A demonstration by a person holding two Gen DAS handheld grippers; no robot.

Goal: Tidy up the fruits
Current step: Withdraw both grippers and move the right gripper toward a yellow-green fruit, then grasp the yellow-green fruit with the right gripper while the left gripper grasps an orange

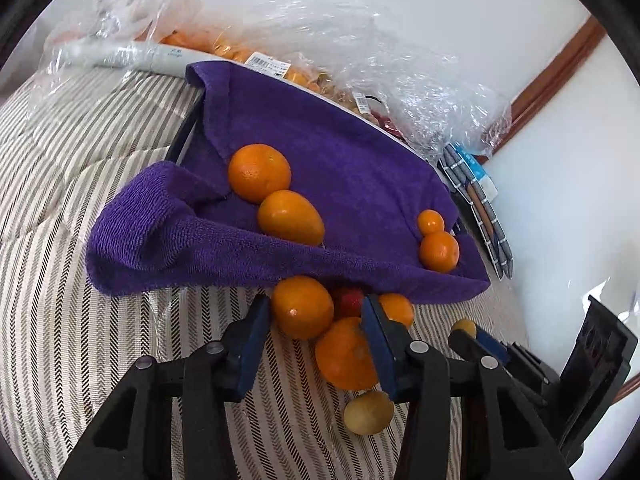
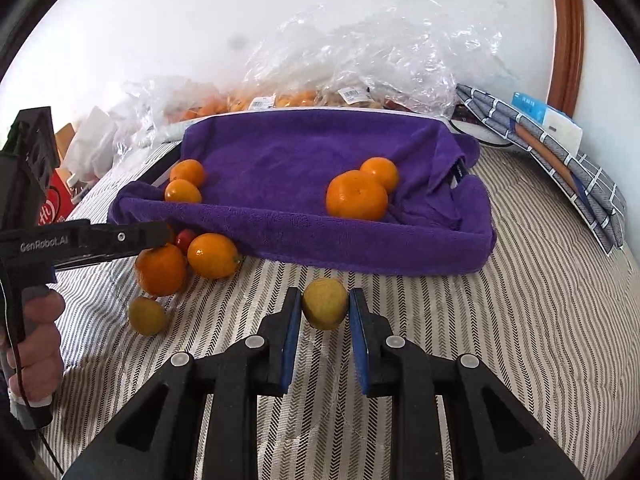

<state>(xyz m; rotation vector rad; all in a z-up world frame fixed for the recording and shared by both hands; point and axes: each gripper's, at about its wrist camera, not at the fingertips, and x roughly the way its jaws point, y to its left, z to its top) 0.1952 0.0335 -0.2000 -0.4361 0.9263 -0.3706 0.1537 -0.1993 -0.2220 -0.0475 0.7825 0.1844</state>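
A tray lined with a purple towel (image 1: 320, 140) (image 2: 300, 152) holds two big oranges (image 1: 259, 172) (image 2: 356, 195) and two small ones (image 1: 439, 251) (image 2: 183, 192). In front of it, on the striped cover, lie several loose oranges, a red fruit (image 1: 347, 300) (image 2: 185, 239) and a yellow fruit (image 1: 368, 412) (image 2: 147, 315). My left gripper (image 1: 316, 302) is open and straddles two of the loose oranges (image 1: 302, 306) (image 1: 346, 354); neither is clamped. My right gripper (image 2: 325, 296) is shut on another small yellow fruit (image 2: 325, 303), just clear of the tray's front edge.
Crinkled clear plastic bags (image 1: 400, 68) (image 2: 380, 52) with more fruit are piled behind the tray against the white wall. A folded checked cloth (image 2: 560, 168) and a small box lie at the right. A person's hand (image 2: 36, 328) holds the left gripper's handle.
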